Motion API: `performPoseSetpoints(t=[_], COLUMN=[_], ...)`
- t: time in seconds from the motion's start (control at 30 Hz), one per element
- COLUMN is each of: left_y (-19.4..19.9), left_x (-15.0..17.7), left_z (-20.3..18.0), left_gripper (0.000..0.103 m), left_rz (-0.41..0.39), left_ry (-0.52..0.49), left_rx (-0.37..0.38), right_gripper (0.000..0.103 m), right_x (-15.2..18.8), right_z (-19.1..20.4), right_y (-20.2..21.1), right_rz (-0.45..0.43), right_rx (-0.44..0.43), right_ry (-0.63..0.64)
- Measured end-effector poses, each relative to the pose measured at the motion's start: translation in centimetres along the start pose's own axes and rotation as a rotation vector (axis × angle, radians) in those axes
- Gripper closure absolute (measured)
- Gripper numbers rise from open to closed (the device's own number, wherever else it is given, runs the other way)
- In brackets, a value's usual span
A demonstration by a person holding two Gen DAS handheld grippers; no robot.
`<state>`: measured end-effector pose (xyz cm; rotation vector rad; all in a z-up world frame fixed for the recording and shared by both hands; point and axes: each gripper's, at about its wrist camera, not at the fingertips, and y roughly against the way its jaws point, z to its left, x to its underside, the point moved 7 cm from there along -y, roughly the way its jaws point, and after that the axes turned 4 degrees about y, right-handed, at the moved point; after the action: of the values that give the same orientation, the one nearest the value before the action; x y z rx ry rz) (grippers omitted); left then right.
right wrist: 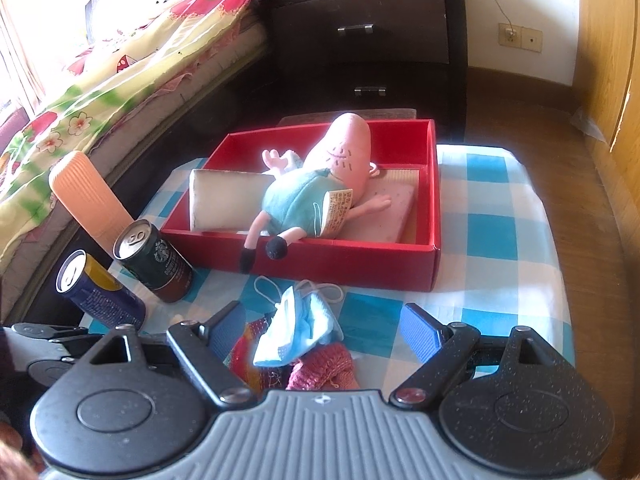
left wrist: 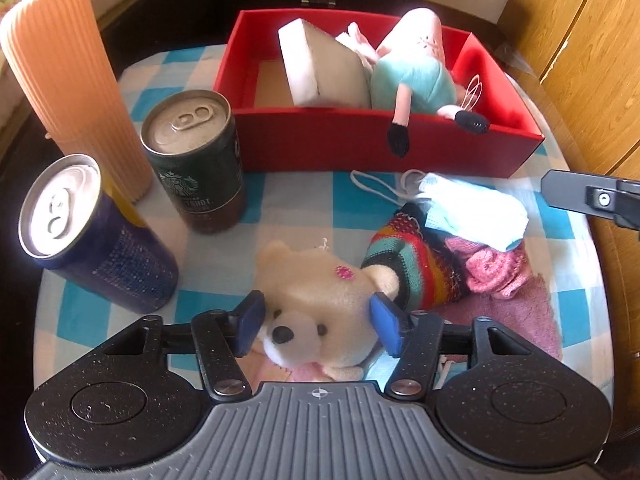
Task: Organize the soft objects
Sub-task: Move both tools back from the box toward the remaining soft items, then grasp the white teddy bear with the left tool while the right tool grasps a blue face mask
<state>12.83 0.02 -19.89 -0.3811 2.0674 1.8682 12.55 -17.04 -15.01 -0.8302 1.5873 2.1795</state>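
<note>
Two grippers work over a bench (right wrist: 500,216) covered in a blue-and-white checked cloth. The left gripper (left wrist: 318,322) points steeply down at a cream teddy bear (left wrist: 316,292) lying on the cloth, its blue pads standing apart on either side of the bear's head; whether they touch the plush cannot be told. The right gripper (right wrist: 326,330) is spread wide with nothing between its pads, hovering above a heap of soft things at the near edge of the bench: a crumpled light-blue face mask (right wrist: 296,330) lies on top of a rainbow-striped knit piece (left wrist: 416,268) and a pink knitted item (left wrist: 498,270), with a mauve towel (left wrist: 528,312) under them. The bear's arm touches the striped knit. Behind the heap sits a red box (left wrist: 320,140), and inside it a pink pig doll in a teal dress (right wrist: 316,188) lies on its back, its black-tipped legs hanging over the front wall. A white foam block (left wrist: 320,66) leans beside the doll in the box, and a pale pink pad (right wrist: 390,210) lies flat under the doll's arm. To the left of the box stand a dark green coffee can (left wrist: 200,160), a blue can (left wrist: 96,232) and a tall ribbed peach container (left wrist: 68,80), all upright and close together. A bed with a floral quilt (right wrist: 120,68) and a dark nightstand (right wrist: 372,44) stand beyond the bench.
</note>
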Motion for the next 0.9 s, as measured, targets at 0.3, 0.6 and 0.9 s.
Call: performPoseSetpoints(t=[0.3, 0.6, 0.9], left_y=[-1.2, -1.0, 0.8], left_x=[1.0, 1.8, 1.7], left_z=[-0.4, 0.1, 0.5], left_gripper=[0.033, 0.044, 0.049], left_rz=[0.046, 0.058, 0.044], left_ry=[-0.052, -0.050, -0.002], left_rx=[-0.042, -0.045, 0.047], right_gripper=[0.039, 0.038, 0.038], right_x=[0.8, 1.5, 0.9], right_z=[-2.1, -5.5, -1.7], right_y=[0.2, 0.7, -1.6], right_rz=[0.047, 0.067, 0.099], right_rx=[0.023, 0.070, 0.032], right_ry=[-0.005, -0.056, 0.033])
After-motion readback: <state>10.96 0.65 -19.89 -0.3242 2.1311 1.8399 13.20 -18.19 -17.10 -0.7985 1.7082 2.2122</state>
